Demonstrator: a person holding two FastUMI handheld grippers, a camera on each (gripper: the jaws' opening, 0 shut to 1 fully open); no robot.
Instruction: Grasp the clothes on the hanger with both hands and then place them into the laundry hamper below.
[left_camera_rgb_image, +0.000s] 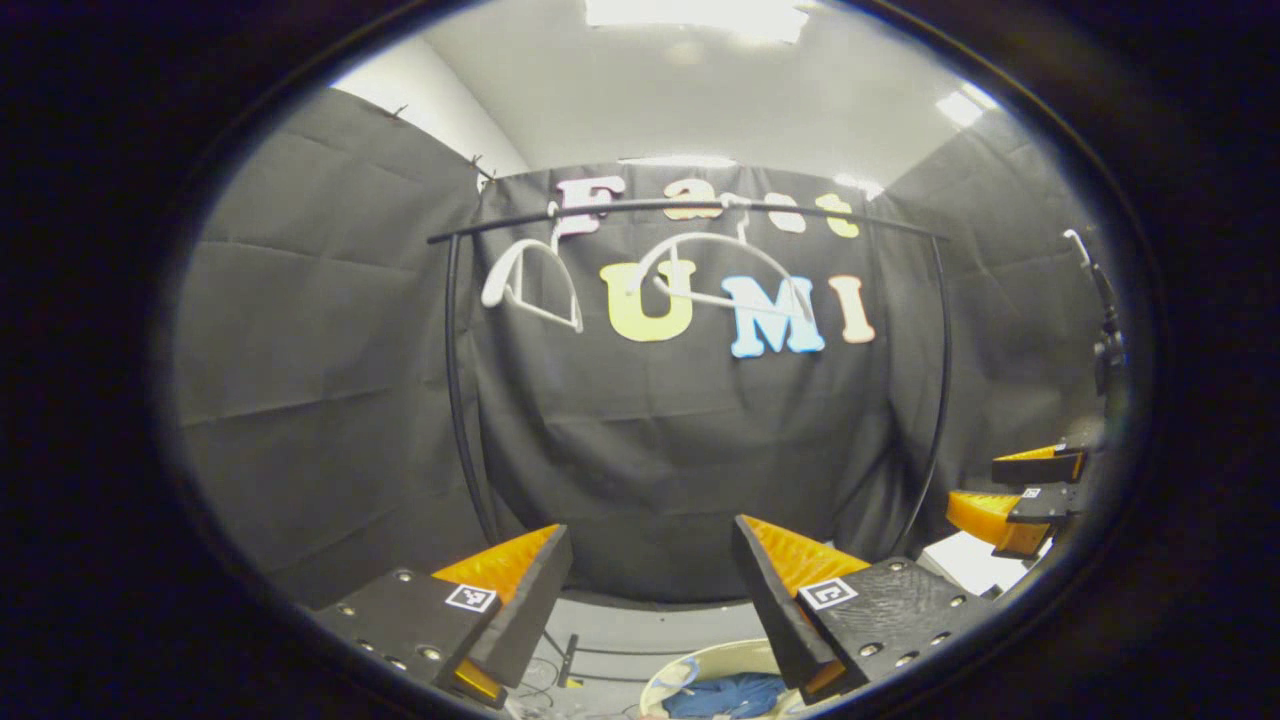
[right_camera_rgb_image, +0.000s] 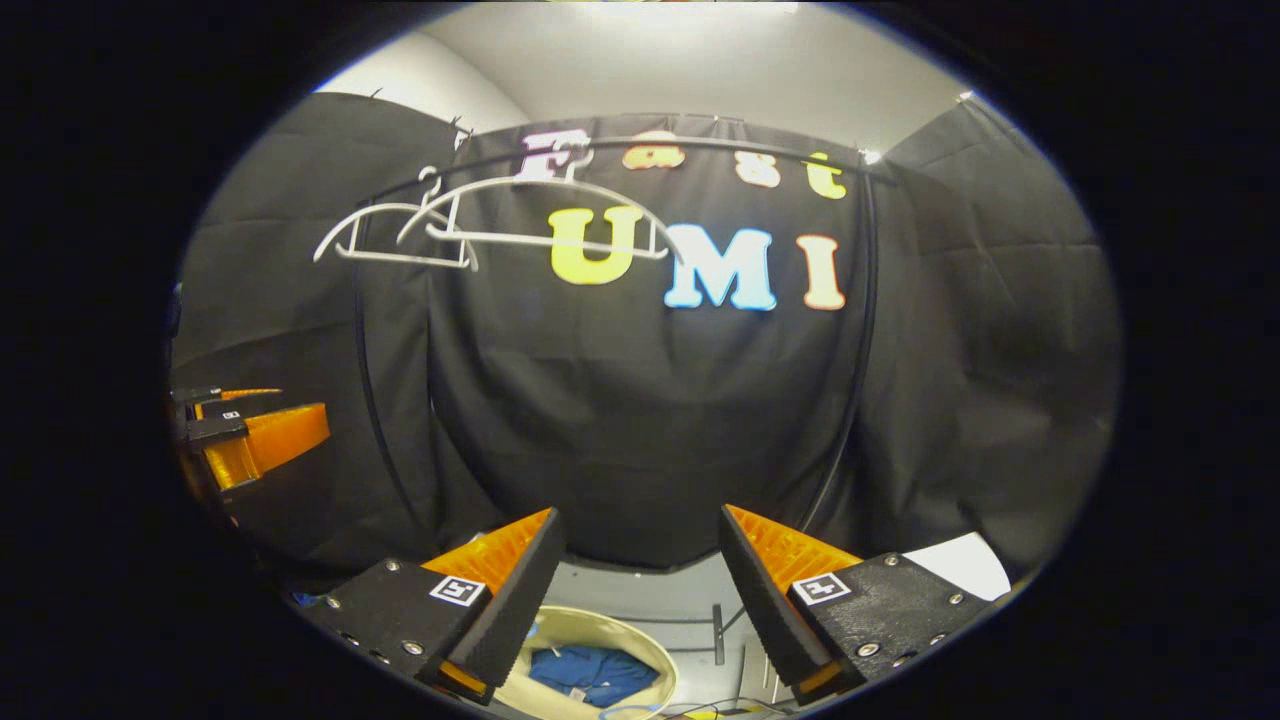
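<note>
Clothes (right_camera_rgb_image: 590, 672) lie below open right claw (right_camera_rgb_image: 640, 580).

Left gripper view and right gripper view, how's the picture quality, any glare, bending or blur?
Left gripper view: ceiling lights blow out to white, and the rail bows from fisheye. Right gripper view: dimmer, no glare, hangers curve the same way, the hamper reads sharp.
</note>
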